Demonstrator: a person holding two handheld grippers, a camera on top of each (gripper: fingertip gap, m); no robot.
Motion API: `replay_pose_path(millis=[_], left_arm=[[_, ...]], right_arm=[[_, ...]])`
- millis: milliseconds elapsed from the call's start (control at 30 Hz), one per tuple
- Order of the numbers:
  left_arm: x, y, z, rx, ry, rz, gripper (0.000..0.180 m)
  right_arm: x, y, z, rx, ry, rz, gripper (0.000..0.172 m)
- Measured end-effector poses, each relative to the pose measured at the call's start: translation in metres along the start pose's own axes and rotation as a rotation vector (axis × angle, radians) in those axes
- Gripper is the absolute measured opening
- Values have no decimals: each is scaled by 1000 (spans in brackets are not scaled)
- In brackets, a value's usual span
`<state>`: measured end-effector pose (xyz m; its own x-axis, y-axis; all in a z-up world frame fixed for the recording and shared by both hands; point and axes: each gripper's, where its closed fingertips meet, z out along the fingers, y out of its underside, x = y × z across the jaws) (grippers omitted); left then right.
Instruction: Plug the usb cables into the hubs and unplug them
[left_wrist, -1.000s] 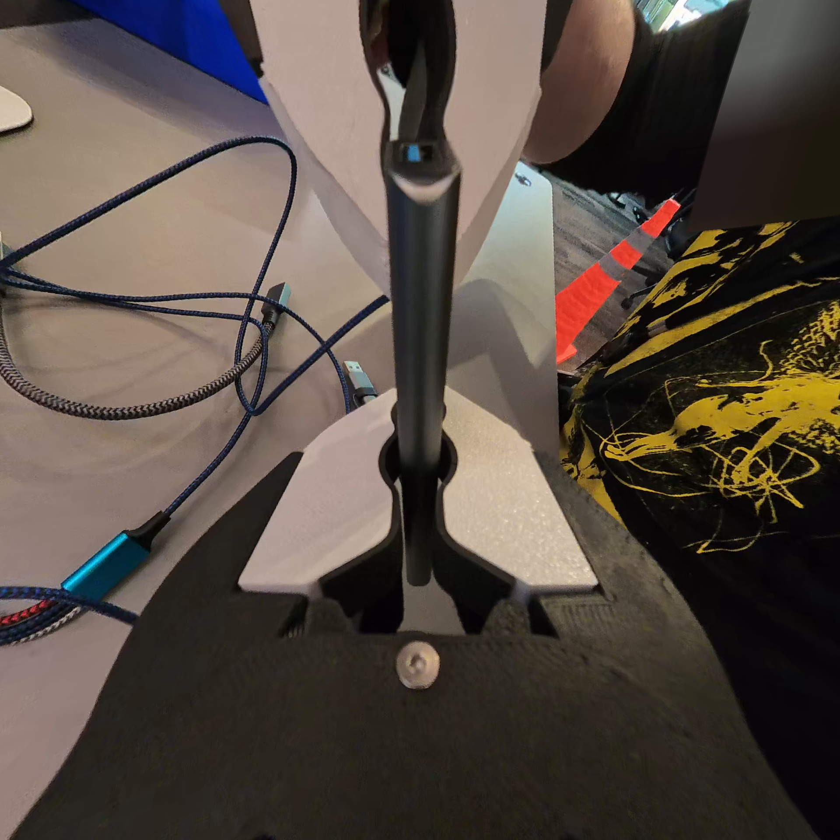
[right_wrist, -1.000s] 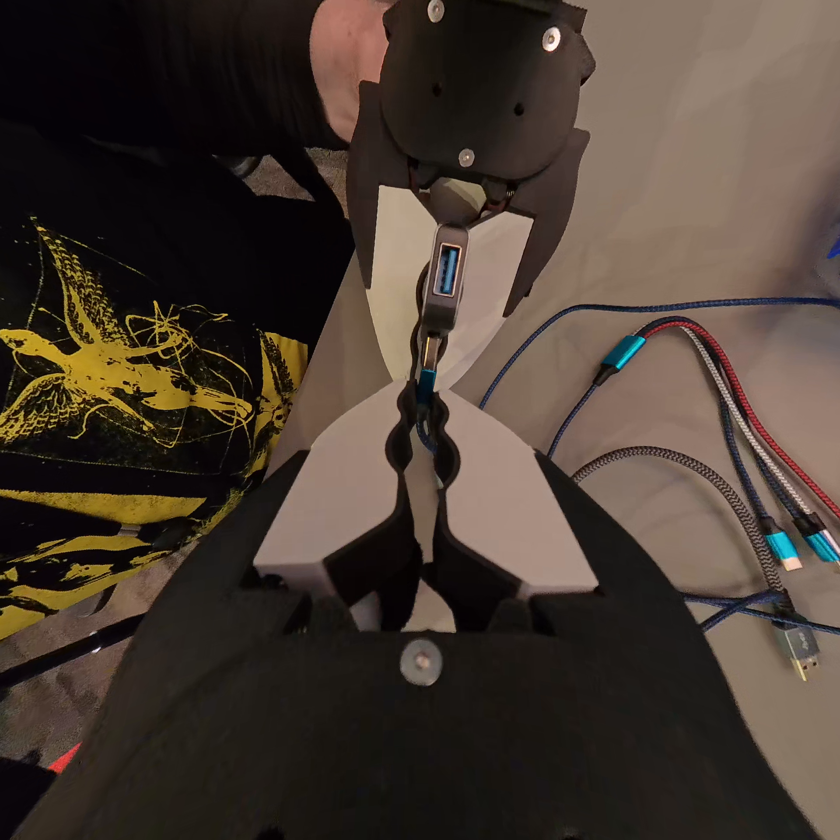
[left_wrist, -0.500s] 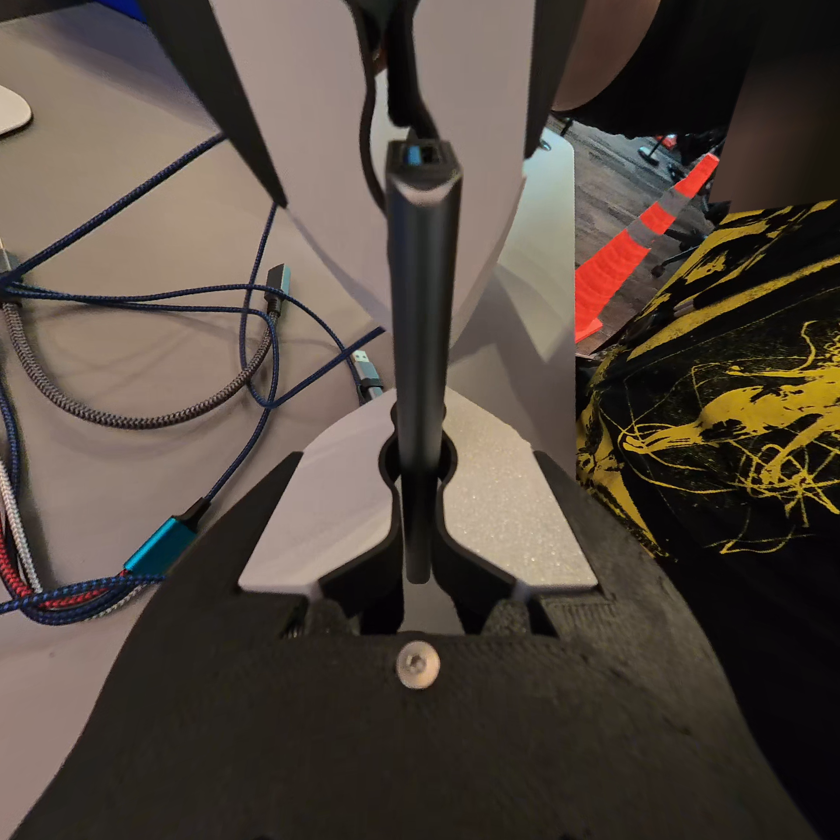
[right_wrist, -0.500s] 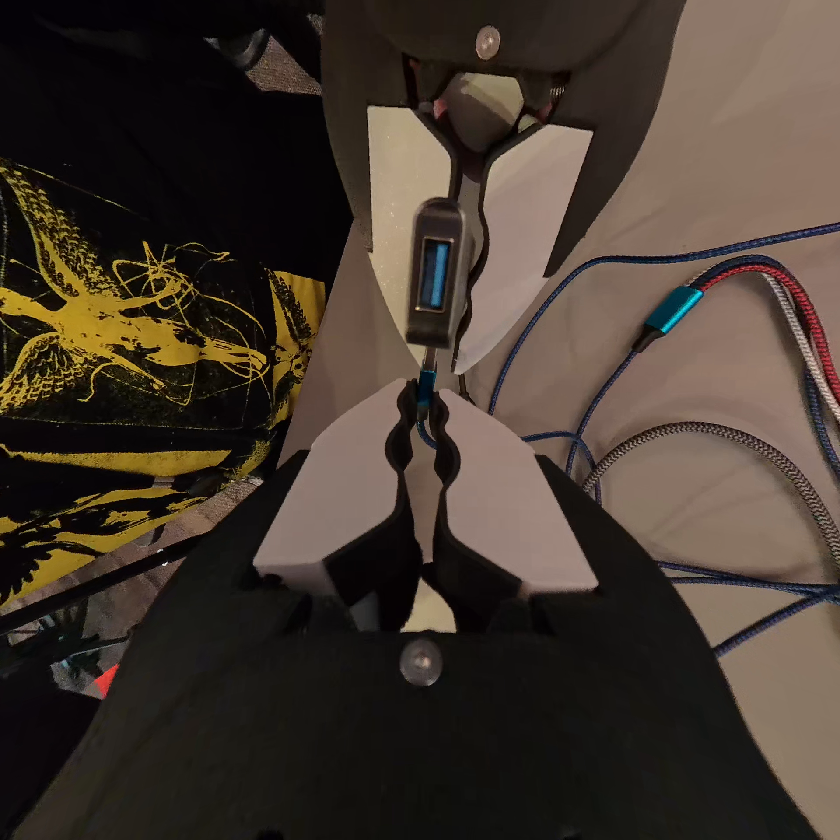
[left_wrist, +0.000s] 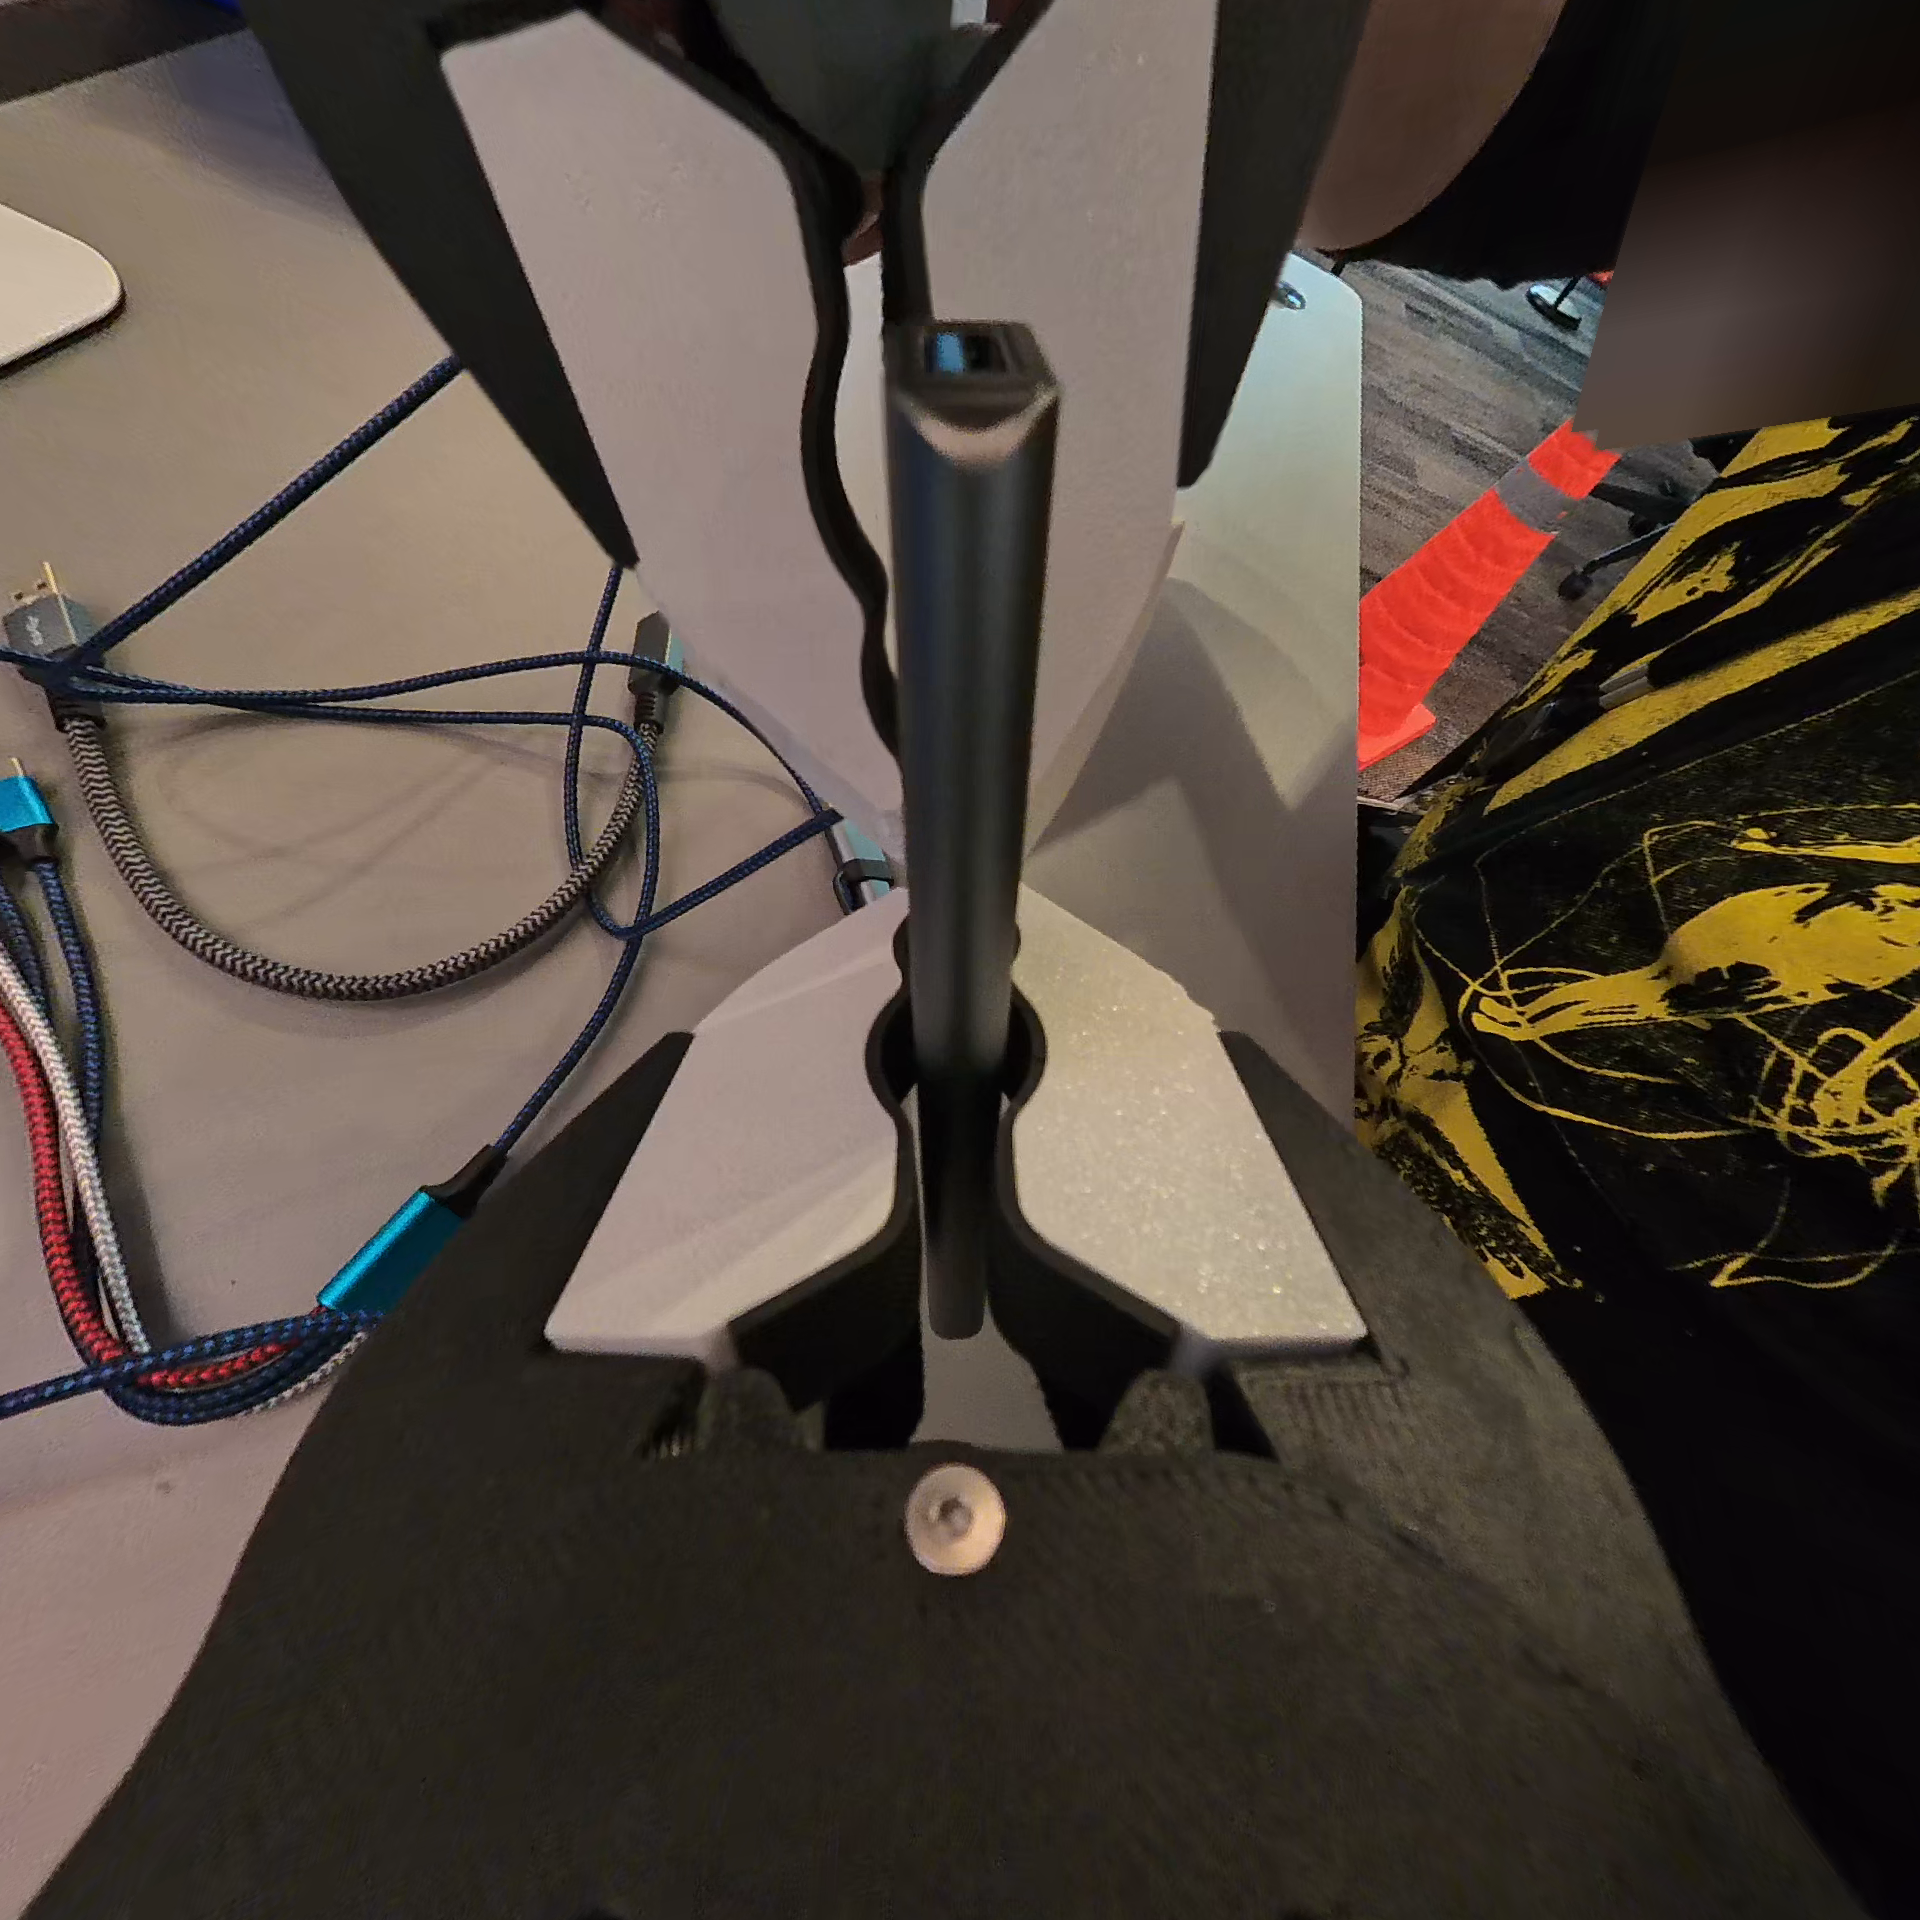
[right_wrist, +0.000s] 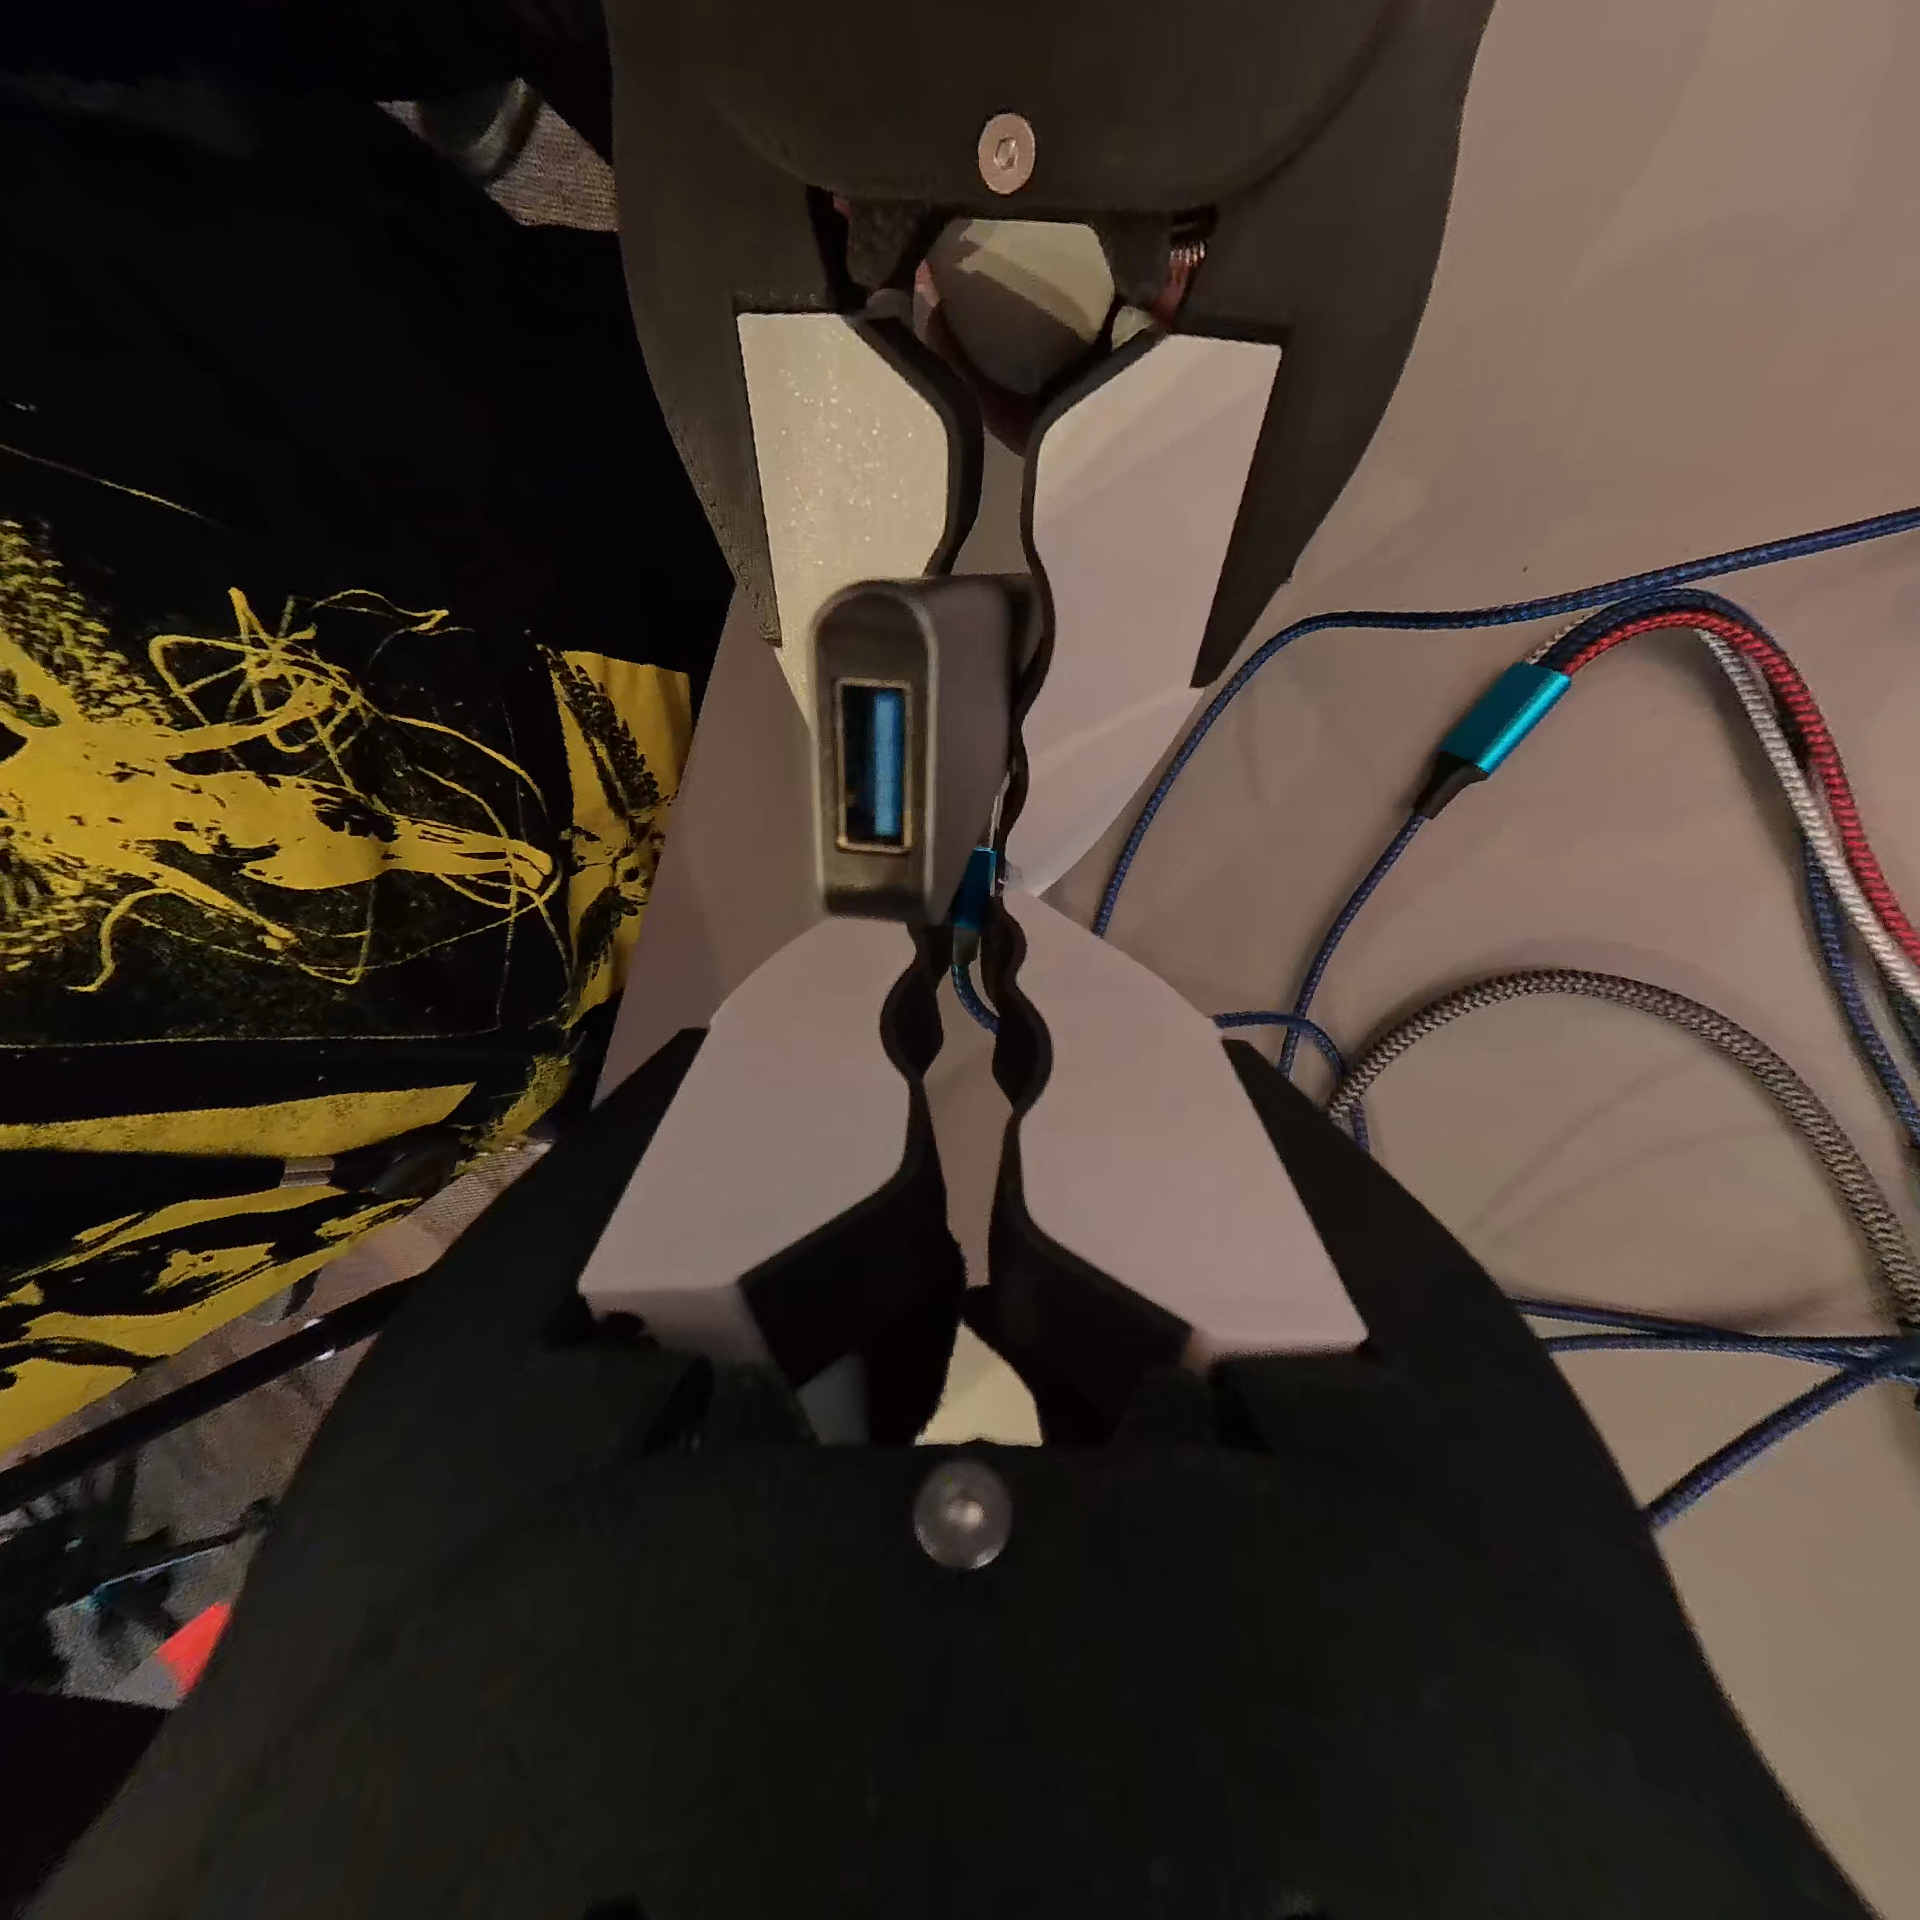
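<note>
- The left gripper had its jaws clamped on the slim dark grey metal hub, which stood out ahead of them with its blue-lined end port facing the other gripper.
- The right gripper had its jaws pinched on the small blue metal plug of a blue braided cable, right at the tips, just beside the hub's end and off to the side of the port.
- That hub looked rigid and smooth, probably slippery in a narrow hold; gripping along its flat sides seemed sound.
- The plug looked tiny and stiff, the cable behind it limp, so holding the metal shell itself seemed the right call.
- Spare braided cables lay loose on the grey surface, well away from both jaws.
</note>
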<state>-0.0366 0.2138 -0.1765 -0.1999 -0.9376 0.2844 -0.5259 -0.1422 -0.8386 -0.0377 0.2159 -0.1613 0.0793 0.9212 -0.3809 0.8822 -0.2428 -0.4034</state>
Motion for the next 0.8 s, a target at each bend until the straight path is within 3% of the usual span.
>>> replay_pose_path(millis=[133,800], left_arm=[[2,-2,1,15,19,-14,9],[12,-7,2,32,55,35,9]], right_arm=[[-1,1,-1,-25,79,-47,6],[-11,-2,-6,9,129,-85,6]])
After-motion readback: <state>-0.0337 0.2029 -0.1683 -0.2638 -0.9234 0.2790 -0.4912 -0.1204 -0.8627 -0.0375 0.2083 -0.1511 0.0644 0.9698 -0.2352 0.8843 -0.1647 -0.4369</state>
